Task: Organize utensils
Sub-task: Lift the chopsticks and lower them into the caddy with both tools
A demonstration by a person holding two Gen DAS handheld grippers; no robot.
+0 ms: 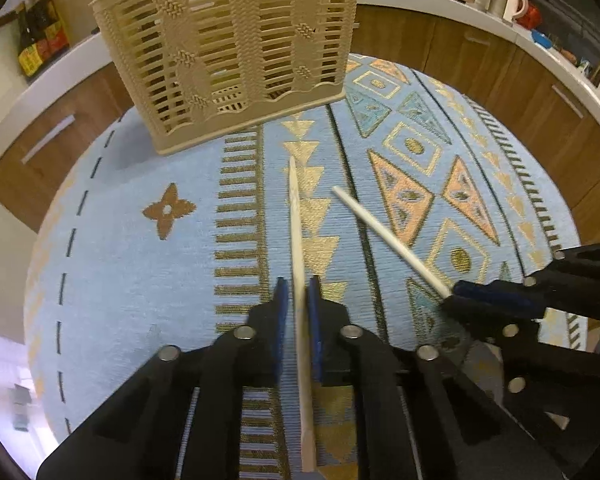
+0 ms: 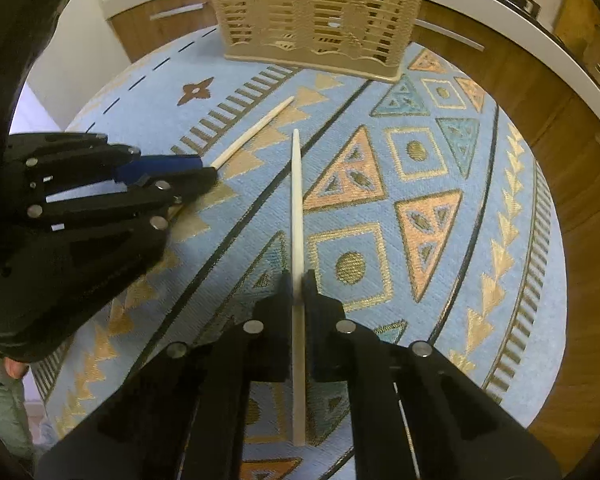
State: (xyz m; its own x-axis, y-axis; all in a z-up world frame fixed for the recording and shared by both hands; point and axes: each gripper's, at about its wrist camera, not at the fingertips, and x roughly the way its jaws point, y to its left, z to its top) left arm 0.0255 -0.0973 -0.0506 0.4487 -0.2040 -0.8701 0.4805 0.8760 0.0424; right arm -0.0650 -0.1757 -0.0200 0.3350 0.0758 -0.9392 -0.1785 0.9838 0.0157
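**Both chopsticks pinched, neither in the basket yet**

So there are two pale chopsticks in play. One chopstick (image 1: 298, 240) lies along the blue patterned cloth (image 1: 120, 264) with its thin tip aimed toward the basket, and the left gripper (image 1: 298, 300) is clamped on it partway down the shaft, blue pads squeezing both sides. The other chopstick (image 2: 297, 216) gets the same treatment from the right gripper (image 2: 298, 284), jaws closed tight around it, tip pointing away from the camera. The two sticks sit near each other, angled apart, and the grippers are side by side over the cloth.

The beige slotted basket (image 1: 236, 52) stands upright at the far side of the table, well apart from both tips. Through the slats it's hard to say whether anything is inside already.

Progress-wise it looks like early going: the grabbing seems done, but lifting, carrying and dropping both sticks in is still all ahead. Whether the sticks are off the cloth yet isn't clear. Wooden cabinets (image 1: 500, 76) ring the background.
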